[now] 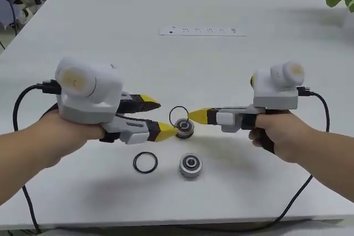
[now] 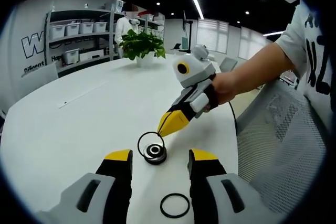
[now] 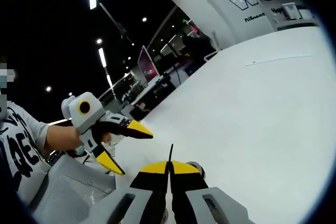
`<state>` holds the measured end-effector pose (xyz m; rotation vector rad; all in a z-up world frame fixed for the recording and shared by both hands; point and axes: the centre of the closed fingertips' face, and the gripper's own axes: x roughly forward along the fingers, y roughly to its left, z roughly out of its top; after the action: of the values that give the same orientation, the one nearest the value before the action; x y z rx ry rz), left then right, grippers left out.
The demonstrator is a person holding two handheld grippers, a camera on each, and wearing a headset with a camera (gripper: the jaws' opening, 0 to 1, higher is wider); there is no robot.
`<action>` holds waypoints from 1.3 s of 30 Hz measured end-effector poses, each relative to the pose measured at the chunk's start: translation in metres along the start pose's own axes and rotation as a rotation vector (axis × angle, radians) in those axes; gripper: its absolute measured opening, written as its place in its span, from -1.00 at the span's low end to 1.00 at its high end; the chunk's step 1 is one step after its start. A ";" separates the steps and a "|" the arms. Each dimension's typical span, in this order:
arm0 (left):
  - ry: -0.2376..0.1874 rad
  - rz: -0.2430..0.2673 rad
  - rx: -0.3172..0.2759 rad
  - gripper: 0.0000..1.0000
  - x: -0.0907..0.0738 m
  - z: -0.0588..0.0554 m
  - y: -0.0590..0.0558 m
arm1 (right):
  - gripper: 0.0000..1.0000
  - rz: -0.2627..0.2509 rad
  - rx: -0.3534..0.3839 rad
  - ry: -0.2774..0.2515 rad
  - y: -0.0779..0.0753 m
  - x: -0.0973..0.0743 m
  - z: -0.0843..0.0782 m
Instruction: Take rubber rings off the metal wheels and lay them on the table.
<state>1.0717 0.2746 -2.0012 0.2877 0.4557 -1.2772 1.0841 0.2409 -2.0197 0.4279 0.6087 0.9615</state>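
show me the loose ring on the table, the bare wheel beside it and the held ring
loose ring (image 1: 134, 162), head view, left edge of its loop
bare wheel (image 1: 191, 165), head view, its hub
held ring (image 2: 148, 134), left gripper view, top arc of its loop

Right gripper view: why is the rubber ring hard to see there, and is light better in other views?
Right gripper view: rolled, and the held ring stands edge-on, a thin dark line. Left gripper view: fisheye-curved, yet sharp. Head view: even light, soft shadows on the table.
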 end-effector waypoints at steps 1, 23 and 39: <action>0.000 -0.001 0.000 -0.17 -0.001 -0.001 -0.001 | -1.00 0.002 0.001 0.000 0.001 0.000 0.000; -0.022 0.027 -0.033 0.17 -0.037 -0.014 -0.011 | -1.00 0.031 0.009 0.021 0.020 0.005 -0.002; -0.037 0.047 -0.072 0.37 -0.054 -0.021 -0.014 | -1.00 0.065 0.025 0.040 0.034 0.011 -0.007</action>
<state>1.0424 0.3262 -1.9934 0.2130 0.4603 -1.2152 1.0625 0.2686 -2.0083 0.4537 0.6471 1.0275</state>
